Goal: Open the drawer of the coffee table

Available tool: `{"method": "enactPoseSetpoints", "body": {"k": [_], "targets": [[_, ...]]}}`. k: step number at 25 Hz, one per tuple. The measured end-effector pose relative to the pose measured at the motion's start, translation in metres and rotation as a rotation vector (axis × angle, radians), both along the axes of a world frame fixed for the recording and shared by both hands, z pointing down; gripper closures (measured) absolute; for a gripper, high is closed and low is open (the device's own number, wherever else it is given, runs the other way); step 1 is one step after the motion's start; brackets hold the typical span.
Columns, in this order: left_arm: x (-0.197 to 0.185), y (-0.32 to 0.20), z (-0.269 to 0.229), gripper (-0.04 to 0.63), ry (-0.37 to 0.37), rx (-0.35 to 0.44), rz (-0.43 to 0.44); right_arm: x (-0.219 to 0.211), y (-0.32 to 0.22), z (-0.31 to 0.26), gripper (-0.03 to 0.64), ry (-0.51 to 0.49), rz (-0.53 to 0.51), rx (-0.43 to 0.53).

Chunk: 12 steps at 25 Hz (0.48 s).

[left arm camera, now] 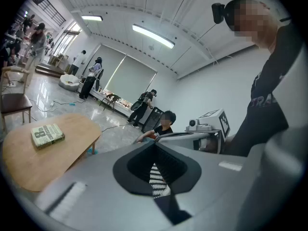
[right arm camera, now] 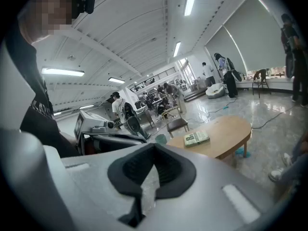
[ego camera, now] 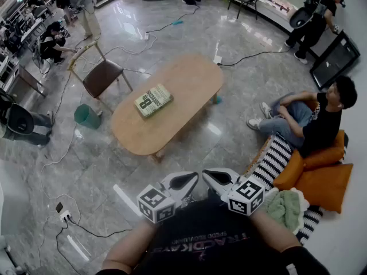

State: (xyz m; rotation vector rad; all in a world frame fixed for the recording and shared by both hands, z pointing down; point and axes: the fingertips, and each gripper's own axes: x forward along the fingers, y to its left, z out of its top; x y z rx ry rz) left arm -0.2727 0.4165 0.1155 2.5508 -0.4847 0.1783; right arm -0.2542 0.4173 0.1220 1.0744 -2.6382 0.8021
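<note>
**Grippers closed and empty, well apart from the coffee table**

Both tools are held low and close to the person's body at the near edge of the head view, side by side, with their tips almost meeting. The left gripper has its jaws pressed together with nothing between the dark pads, as the left gripper view shows plainly. The right gripper is closed in the same way and just as empty in its own view. Each carries its cube of square markers toward the person.

The oval wooden coffee table stands on the glossy grey marble floor, farther out than the grippers and well apart from both. Its drawer cannot be made out from any of these angles; only the top and the legs show. A green and white book lies flat on the tabletop, toward its left half.

Just beyond the table's far left end stands a wooden chair with a brown seat, and a small teal bin sits on the floor near the table's left side. To the right, a person in a black shirt sits on the floor against orange cushions, beside a black and white striped rug. A crumpled pale green cloth lies on the rug's near end, just beside the right gripper.
</note>
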Motion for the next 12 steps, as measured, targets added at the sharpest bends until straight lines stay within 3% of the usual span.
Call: {"method": "enactPoseSetpoints", "body": {"k": [12], "targets": [[0.0032, 0.0002, -0.0001, 0.594, -0.005, 0.010, 0.001, 0.0019, 0.0007, -0.0037, 0.615, -0.017, -0.016, 0.006]]}}
